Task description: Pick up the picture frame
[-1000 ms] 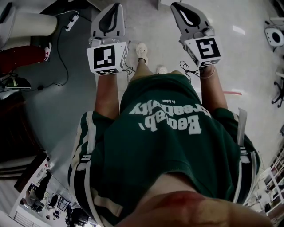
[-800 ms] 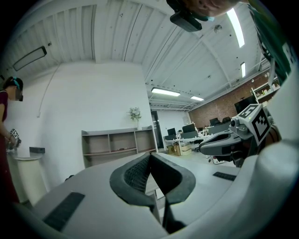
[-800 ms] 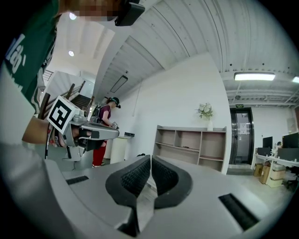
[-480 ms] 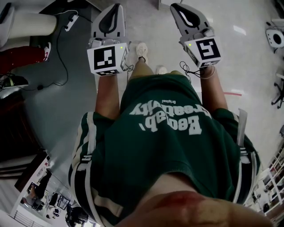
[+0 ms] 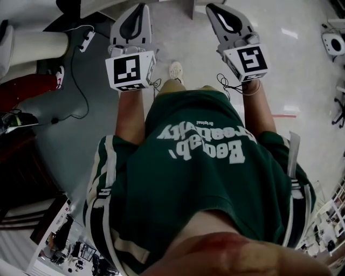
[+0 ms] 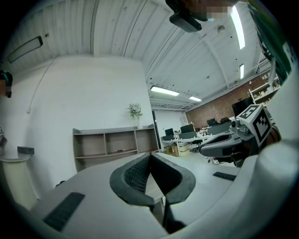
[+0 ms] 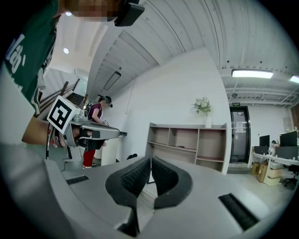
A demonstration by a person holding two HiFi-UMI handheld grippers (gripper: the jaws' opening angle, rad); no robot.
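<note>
left gripper (image 5: 139, 9) and right gripper (image 5: 214, 8) closed, facing shelf (image 7: 187, 125).

Dark items (image 6: 117, 150) on the shelf (image 6: 113, 129), too small for identification

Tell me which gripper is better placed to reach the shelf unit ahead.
Neither clearly: left gripper and right gripper are both shut, empty and side by side, with the shelf unit well ahead of both.

Head view steeply down — both others level, sharing shelf (image 6: 114, 144).
</note>
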